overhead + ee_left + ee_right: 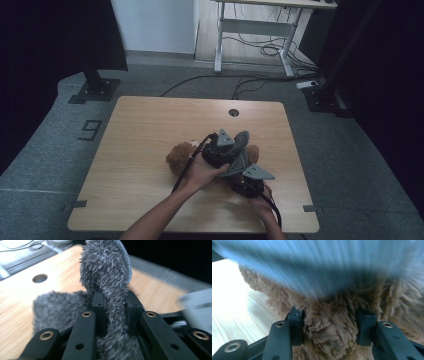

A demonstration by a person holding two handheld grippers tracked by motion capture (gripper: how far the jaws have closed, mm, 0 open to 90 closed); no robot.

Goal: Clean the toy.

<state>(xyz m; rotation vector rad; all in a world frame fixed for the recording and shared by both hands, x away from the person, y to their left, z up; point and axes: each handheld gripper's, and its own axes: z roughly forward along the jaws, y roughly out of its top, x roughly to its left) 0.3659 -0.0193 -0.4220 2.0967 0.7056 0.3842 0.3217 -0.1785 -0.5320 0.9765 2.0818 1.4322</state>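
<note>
My left gripper (113, 312) is clamped tight on a fold of grey fleece cloth (105, 270), the strip standing up between the jaws with its stitched hem curling over on top. My right gripper (329, 325) is pinching a wad of brown plush, the teddy bear (329, 315), pads sunk into the fur on both sides. From above, the left gripper (220, 147) sits just beyond the right gripper (250, 180), both over the bear (179, 156) in the middle of the table (140, 130). The cloth (239, 159) runs diagonally between the two tools, draped across the bear, so I judge the left hand must peel it along that line while the right pins the toy.
</note>
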